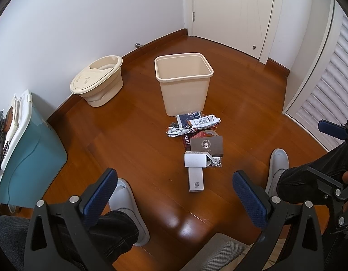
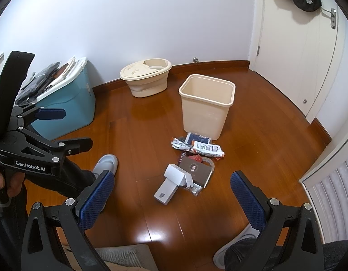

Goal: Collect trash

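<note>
Grippers (image 1: 174, 189) (image 2: 171, 192) high above trash (image 1: 197, 135), fingers (image 1: 249, 197) apart

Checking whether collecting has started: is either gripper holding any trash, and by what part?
Nothing is held. The left gripper and right gripper are both open and empty; the trash lies on the floor by the bin.

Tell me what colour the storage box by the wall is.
The storage box is teal blue with a white lid; the right wrist view shows it best.
</note>
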A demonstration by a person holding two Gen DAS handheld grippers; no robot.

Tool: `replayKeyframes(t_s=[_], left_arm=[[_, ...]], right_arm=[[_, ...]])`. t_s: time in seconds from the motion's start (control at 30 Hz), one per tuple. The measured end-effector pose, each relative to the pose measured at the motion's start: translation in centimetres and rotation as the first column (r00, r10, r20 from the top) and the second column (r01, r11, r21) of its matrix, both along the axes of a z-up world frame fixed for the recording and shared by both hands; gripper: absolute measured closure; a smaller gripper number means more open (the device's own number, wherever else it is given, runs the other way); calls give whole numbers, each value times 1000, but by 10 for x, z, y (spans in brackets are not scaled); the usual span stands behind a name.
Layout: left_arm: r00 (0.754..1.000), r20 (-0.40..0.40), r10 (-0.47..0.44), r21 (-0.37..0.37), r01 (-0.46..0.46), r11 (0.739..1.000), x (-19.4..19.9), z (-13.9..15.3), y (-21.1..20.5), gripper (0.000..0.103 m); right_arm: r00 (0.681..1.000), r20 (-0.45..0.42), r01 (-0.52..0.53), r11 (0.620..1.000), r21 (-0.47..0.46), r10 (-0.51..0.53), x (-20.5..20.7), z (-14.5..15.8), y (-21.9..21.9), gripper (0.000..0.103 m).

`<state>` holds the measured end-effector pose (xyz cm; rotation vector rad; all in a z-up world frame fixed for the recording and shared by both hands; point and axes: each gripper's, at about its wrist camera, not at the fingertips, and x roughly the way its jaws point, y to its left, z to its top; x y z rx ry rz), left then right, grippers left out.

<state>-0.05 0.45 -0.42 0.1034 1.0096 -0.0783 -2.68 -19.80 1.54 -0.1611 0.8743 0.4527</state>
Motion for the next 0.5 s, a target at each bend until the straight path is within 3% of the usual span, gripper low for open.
replayKeyframes(t_s=[0.5], left_arm=[[1000,-2,1,0,-1,1000,0,-1,1,0]], right_arm=[[1000,2,-3,1000,-3,3,0,0,2,0]])
